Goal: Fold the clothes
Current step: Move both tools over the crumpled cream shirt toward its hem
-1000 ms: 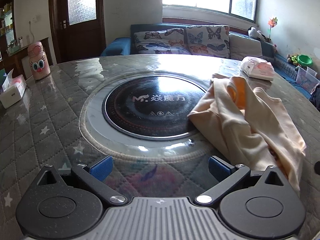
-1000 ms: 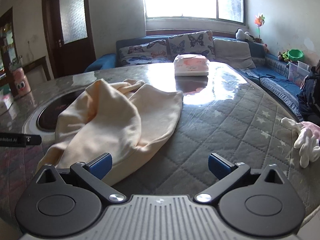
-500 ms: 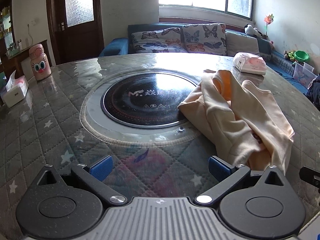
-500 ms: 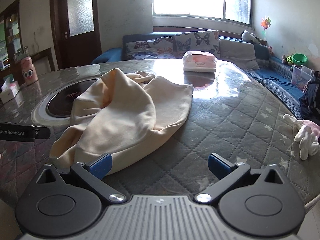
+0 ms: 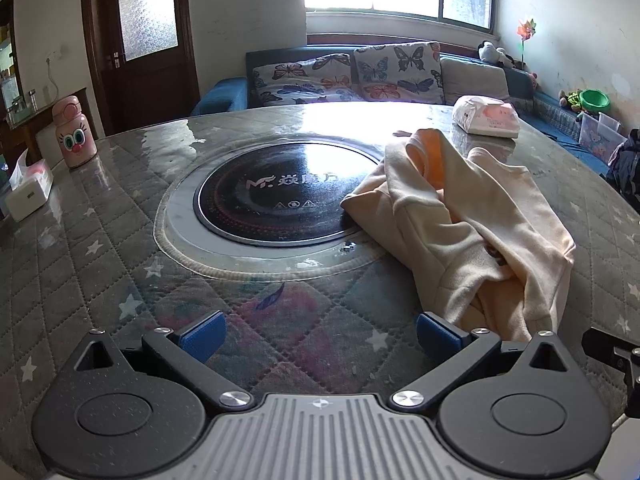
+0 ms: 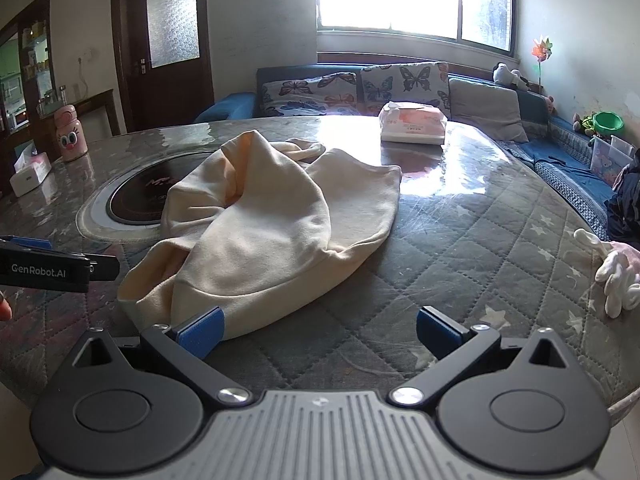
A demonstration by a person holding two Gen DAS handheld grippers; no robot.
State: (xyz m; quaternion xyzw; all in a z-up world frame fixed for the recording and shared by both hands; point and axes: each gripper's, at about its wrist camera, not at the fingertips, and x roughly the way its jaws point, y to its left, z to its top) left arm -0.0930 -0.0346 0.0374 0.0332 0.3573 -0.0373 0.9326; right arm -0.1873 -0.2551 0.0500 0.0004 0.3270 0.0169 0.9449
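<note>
While both tools hover low at the near edge of the table (image 5: 72, 264), I read my left gripper (image 5: 318, 332) as spread wide with nothing between its blue pads, and my right gripper (image 6: 318, 330) the same, its left pad just short of the garment's near hem.

Taking the garment (image 6: 280, 236) as my landmark: it is a cream sweatshirt-like piece lying in a loose heap on the quilted, glass-topped table, not flat and not folded. Its hem faces me, a sleeve or flap is tucked under on the near left, and the orange lining shows at an opening farther back. Left of the garment sits the round black cooktop (image 5: 276, 196), and the cloth's left edge overlaps its rim. Beyond the garment lies a tissue pack (image 6: 412, 126). Far to the left of it stand a pink bottle (image 5: 76, 132) and a white tissue box (image 5: 28, 188). Right of it, at the table edge, a white glove (image 6: 616, 280) lies.

My judgement: the heap needs spreading before any crease will hold. I would have each gripper take only one layer at the hem corners, left and right, pinch deep enough that the fleece cannot slip, and draw it towards me and outward evenly, so the tucked part unrolls without dragging across the cooktop.
</note>
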